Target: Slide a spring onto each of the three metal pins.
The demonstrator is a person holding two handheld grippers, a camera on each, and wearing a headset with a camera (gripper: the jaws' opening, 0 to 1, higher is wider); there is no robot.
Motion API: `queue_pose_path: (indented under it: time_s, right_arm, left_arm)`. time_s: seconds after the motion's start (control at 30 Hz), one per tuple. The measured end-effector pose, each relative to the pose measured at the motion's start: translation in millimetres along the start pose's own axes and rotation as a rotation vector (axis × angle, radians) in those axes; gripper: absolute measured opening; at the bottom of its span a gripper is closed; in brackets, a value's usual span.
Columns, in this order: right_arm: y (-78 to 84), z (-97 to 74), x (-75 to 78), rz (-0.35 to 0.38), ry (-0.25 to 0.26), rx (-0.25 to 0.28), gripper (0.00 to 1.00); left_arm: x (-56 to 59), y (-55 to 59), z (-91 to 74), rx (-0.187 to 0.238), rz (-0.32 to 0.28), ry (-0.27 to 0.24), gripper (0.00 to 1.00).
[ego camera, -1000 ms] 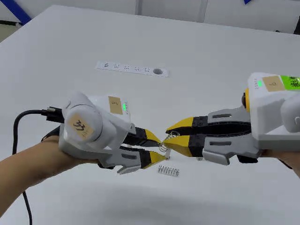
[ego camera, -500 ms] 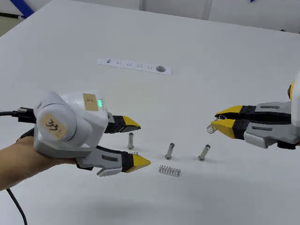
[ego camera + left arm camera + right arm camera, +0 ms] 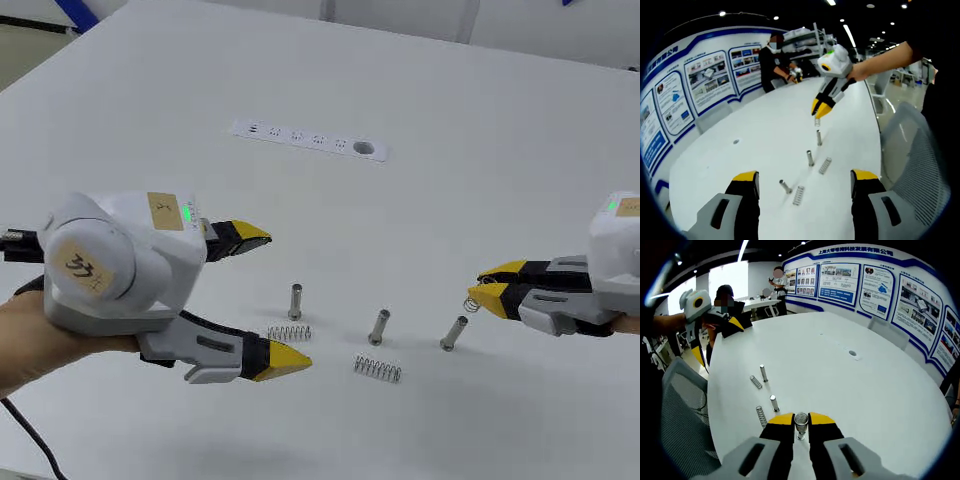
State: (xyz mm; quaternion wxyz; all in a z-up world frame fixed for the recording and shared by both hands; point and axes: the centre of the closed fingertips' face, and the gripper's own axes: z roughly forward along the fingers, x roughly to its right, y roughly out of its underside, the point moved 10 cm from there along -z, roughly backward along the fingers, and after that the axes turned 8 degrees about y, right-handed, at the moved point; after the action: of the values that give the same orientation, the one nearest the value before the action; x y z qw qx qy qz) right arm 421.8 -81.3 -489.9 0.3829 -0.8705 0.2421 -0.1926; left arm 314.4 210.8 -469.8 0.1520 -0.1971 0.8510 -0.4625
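1. Left gripper: jaws spread wide, gripping nothing, beside the left pin.
2. Right gripper: jaws pinched on 1 spring, just above the right pin, not touching.
3. Middle pin stands on the table. Loose spring lies by the left pin, second loose spring by the middle pin.

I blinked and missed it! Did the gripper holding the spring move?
Yes. The right gripper moved right: its tips were above the nearer loose spring, now they hover by the rightmost pin.
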Motion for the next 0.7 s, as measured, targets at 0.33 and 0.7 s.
queue_pose_path:
  time_s: [0.33, 0.7]
  right_arm:
    - [6.6, 7.8, 1.7, -0.001, 0.003, -0.041, 0.11]
    - [7.4, 13.9, -0.3, 0.016, -0.006, -0.061, 0.11]
  left_arm:
    - [1.4, 1.3, 0.0, 0.003, -0.027, -0.015, 0.82]
    - [3.3, 7.2, -1.0, -0.014, -0.051, -0.013, 0.87]
